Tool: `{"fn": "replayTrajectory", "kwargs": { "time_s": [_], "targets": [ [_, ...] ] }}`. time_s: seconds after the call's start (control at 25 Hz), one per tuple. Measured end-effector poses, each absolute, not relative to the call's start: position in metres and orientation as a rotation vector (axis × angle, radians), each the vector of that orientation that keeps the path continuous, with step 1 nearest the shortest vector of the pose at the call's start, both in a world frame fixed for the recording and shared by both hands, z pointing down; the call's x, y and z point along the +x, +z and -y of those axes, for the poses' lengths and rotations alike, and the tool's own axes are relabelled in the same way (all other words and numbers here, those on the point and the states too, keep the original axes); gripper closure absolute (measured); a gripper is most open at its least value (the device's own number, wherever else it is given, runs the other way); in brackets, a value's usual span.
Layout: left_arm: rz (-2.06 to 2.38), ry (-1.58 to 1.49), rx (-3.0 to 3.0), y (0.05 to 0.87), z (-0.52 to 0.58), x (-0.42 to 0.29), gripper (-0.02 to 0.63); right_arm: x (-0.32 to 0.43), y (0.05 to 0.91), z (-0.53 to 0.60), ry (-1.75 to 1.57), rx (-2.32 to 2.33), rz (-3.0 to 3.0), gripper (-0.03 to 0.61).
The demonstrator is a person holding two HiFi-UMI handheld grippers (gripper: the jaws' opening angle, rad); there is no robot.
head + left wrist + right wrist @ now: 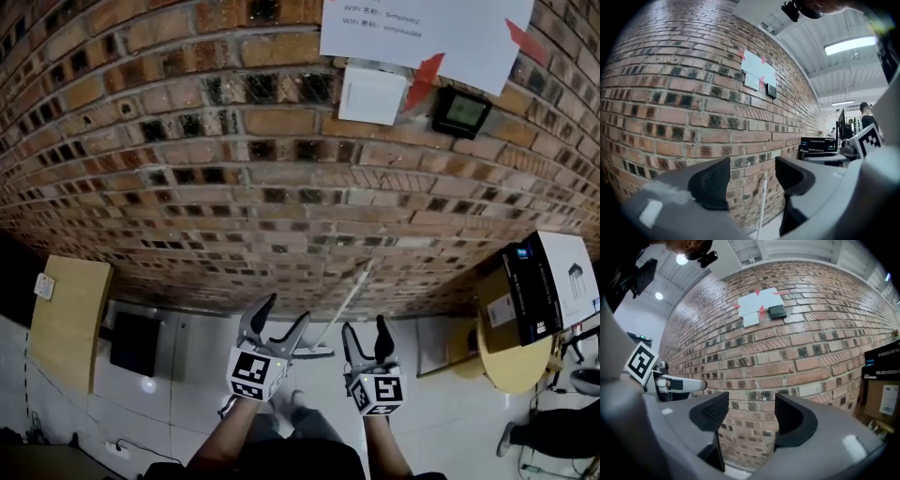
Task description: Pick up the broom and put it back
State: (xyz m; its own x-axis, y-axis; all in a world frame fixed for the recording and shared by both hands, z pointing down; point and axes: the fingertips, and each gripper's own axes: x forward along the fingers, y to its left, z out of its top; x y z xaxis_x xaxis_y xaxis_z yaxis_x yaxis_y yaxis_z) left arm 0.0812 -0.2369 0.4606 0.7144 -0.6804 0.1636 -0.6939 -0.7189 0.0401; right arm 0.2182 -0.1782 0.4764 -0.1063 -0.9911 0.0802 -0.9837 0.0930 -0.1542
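A broom with a thin white handle leans against the brick wall, its head on the floor just ahead of both grippers. My left gripper is open, just left of the handle's lower part and not touching it. In the left gripper view the handle shows in the gap of the open left gripper, farther off by the wall. My right gripper is open and empty, just right of the broom. In the right gripper view, the right gripper faces bare brick.
A round wooden table at the right carries a cardboard box and a black-and-white box. A wooden cabinet and a dark box stand at the left. Papers hang on the wall. A person's leg lies at far right.
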Motion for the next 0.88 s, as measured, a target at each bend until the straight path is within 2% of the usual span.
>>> {"fn": "replayTrajectory", "kwargs": {
  "time_s": [0.32, 0.88],
  "targets": [
    [0.967, 0.359, 2.836, 0.528, 0.271, 0.128, 0.314, 0.275, 0.588, 0.223, -0.541, -2.193, -2.229, 0.273],
    [0.867, 0.512, 2.770, 0.635, 0.326, 0.168, 0.319, 0.296, 0.759, 0.317, -0.902, -2.163, -2.253, 0.273]
  ]
}}
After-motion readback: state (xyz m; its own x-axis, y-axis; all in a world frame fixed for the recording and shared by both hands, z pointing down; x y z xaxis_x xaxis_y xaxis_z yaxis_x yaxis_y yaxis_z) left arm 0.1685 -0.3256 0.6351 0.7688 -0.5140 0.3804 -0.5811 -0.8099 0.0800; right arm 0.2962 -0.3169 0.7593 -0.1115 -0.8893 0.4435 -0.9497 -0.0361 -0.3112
